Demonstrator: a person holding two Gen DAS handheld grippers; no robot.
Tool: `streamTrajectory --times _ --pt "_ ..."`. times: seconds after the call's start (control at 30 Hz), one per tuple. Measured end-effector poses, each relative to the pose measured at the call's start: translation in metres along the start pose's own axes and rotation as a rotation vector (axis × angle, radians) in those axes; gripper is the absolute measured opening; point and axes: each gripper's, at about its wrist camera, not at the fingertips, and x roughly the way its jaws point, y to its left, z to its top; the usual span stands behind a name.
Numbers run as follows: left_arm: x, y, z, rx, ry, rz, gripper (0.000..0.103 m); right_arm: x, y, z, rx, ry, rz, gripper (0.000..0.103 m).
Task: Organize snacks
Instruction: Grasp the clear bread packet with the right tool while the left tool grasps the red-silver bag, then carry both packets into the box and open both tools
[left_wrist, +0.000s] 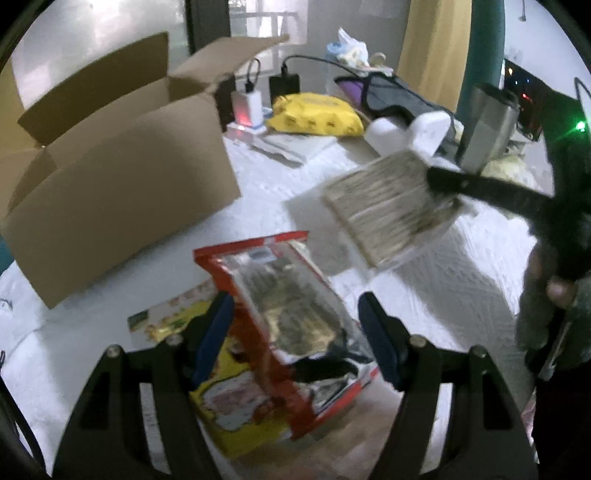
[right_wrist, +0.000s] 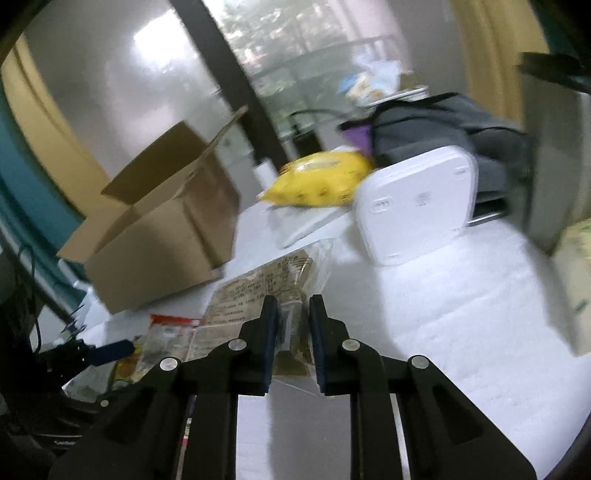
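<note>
R claw (right_wrist: 291, 314) pinching clear snack pack (left_wrist: 388, 206) at one edge; jaws nearly together w/ film between them. Pack lifted off white surface (left_wrist: 461, 266), hanging tilted. Long axis runs out from claw twd cardboard box (left_wrist: 122, 184). Box open at top, flaps up, sits L of pack, well apart from it.

L claw (left_wrist: 295, 336) spread, hovering over red-edged snack bag (left_wrist: 280, 302); bag lies between the fingers, pads not seen pressing it. Yellow snack bag (left_wrist: 236, 402) under it, partly covered. Bag's long axis roughly along L claw's pointing line, so jaws would close across its narrow width.

Judgement: R arm's pack is the one in transit; needs carry L-ward + over box rim. L claw nearer box, but nothing gripped yet. Both views blurred, so pack print unreadable.
</note>
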Motion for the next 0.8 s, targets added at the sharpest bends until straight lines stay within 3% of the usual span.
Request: streamTrajectory --times 0.17,0.27,0.33,0.37,0.4,0.43,0.67,0.73,0.8 --pt "0.019 -0.009 0.005 0.002 0.05 0.004 0.073 -0.012 -0.03 -0.005 0.044 -0.009 -0.067 0.019" --pt "0.036 -0.011 0.007 -0.009 0.096 0.014 0.078 -0.005 -0.044 -0.01 0.071 0.034 -0.072 0.022" --pt "0.042 -0.013 0.008 -0.003 0.105 0.022 0.079 0.002 -0.052 -0.014 0.093 0.063 -0.067 0.041" --pt "0.045 -0.015 0.009 0.003 0.111 0.025 0.08 0.005 -0.054 -0.015 0.105 0.07 -0.061 0.064" --pt "0.047 -0.015 0.011 0.006 0.118 0.028 0.08 0.01 -0.057 -0.017 0.115 0.082 -0.044 0.078" --pt "0.048 -0.017 0.011 0.008 0.123 0.031 0.081 0.016 -0.057 -0.019 0.114 0.099 -0.034 0.08" --pt "0.06 -0.031 0.011 0.08 0.122 0.073 0.081 0.032 -0.034 -0.023 -0.007 0.127 -0.087 0.081" --pt "0.06 -0.032 0.011 0.087 0.114 0.073 0.081 0.035 -0.028 -0.025 -0.044 0.145 -0.075 0.052" --pt "0.059 -0.03 0.009 0.087 0.101 0.061 0.077 0.035 -0.025 -0.027 -0.059 0.15 -0.052 0.042"
